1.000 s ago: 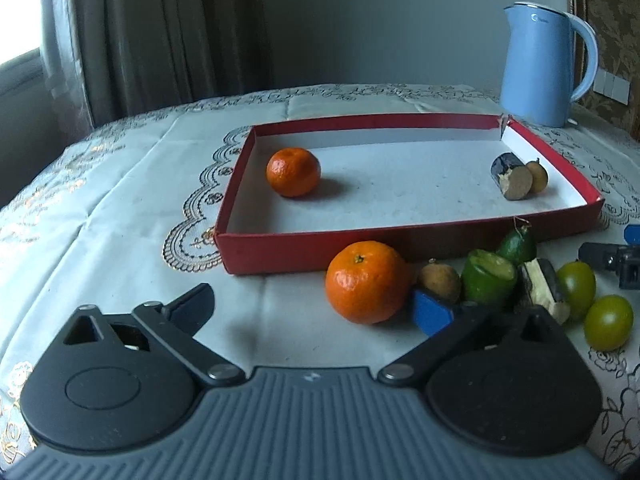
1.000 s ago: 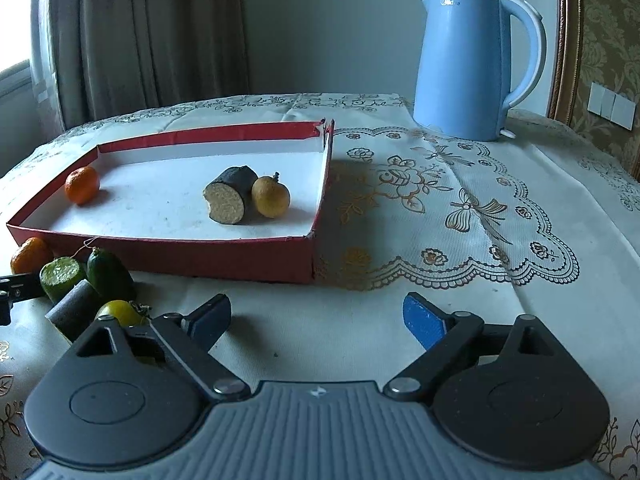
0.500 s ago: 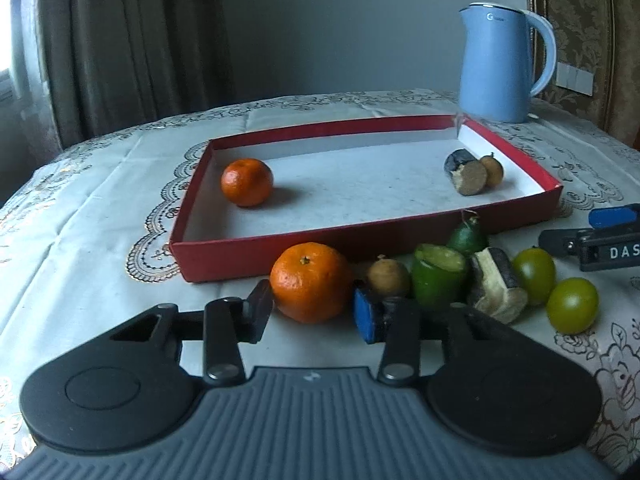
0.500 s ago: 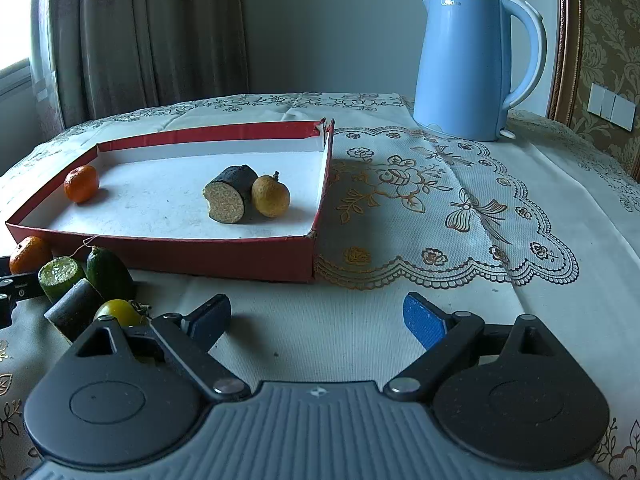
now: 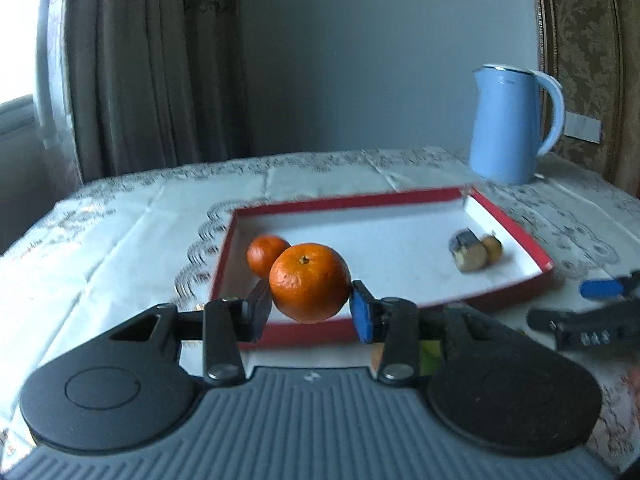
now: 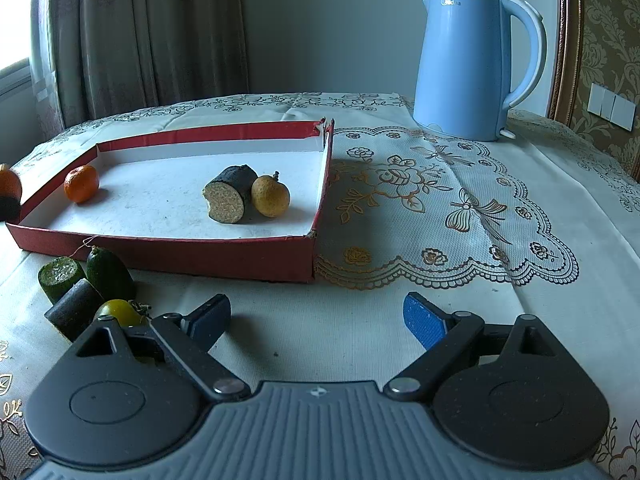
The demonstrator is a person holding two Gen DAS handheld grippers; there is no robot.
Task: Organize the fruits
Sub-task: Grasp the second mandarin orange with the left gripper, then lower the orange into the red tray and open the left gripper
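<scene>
My left gripper [image 5: 310,309] is shut on a large orange [image 5: 309,280] and holds it in the air over the near wall of the red tray [image 5: 516,236]. Inside the tray lie a smaller orange [image 5: 264,254], a dark cut piece [image 6: 228,198] and a small brown fruit [image 6: 271,196]. The held orange [image 6: 9,186] shows at the left edge of the right wrist view. My right gripper [image 6: 316,320] stands open over bare cloth in front of the tray's right corner, with nothing between its fingers.
In front of the tray on the cloth lie a cut green piece [image 6: 60,278], a green fruit [image 6: 109,272], a dark piece [image 6: 76,308] and a yellow-green tomato [image 6: 120,312]. A blue kettle [image 6: 468,64] stands at the back right.
The left gripper closed on the large orange beside the tray and lifted it off the cloth to above the tray's near wall. The right gripper has not moved.
</scene>
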